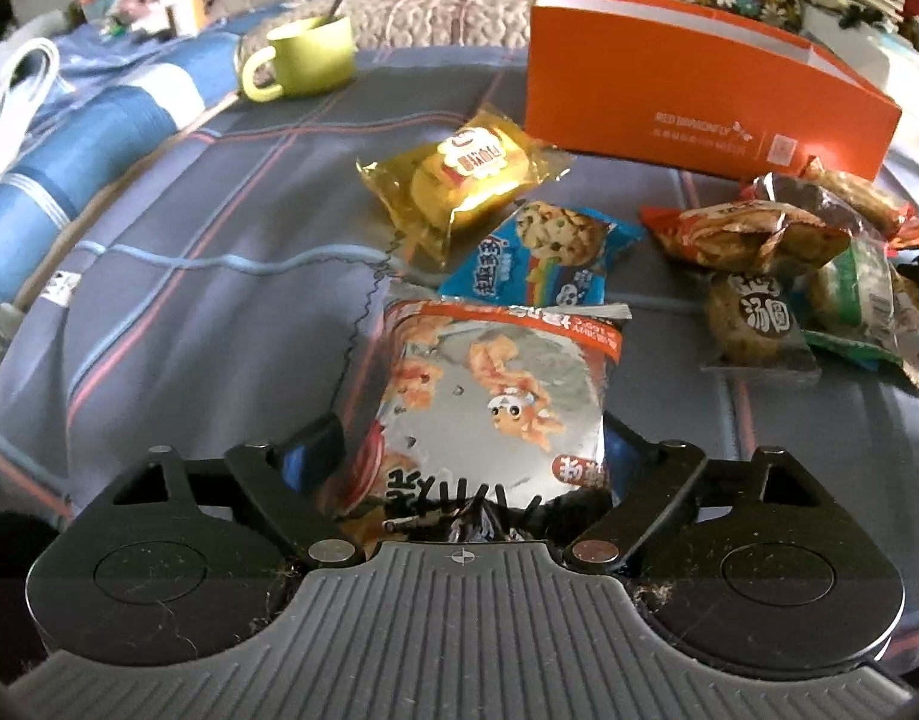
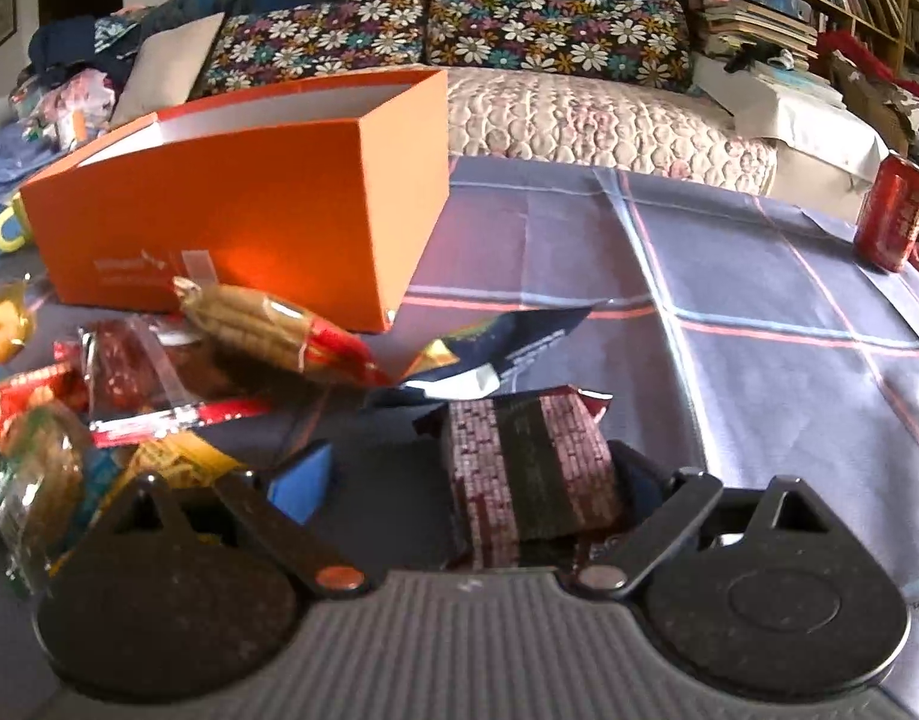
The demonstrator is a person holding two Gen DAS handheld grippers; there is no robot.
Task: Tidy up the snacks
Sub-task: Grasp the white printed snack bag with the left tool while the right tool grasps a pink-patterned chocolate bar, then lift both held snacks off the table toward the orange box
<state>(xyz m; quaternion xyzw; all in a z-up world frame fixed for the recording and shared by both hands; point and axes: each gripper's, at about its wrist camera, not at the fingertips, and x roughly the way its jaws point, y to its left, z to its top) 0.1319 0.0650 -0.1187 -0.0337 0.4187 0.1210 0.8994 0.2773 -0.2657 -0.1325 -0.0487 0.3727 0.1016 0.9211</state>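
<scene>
On plaid cloth, orange box (image 1: pixel 699 90) reading "RED DRAGONFLY", left jaws grasping silver snack packet (image 1: pixel 489 414), right jaws released.

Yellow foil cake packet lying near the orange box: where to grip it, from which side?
Grip the yellow foil cake packet across its puffed middle, coming down from above with the fingers on its two long edges. It lies flat and skewed, its crimped ends too thin to hold. Its near corner seems to overlap the blue cookie packet, so stay clear of that end.

Soft daylight, glare on the silver snack packet (image 1: pixel 489 396), strong fisheye bending at edges, right view slightly blurred.
</scene>
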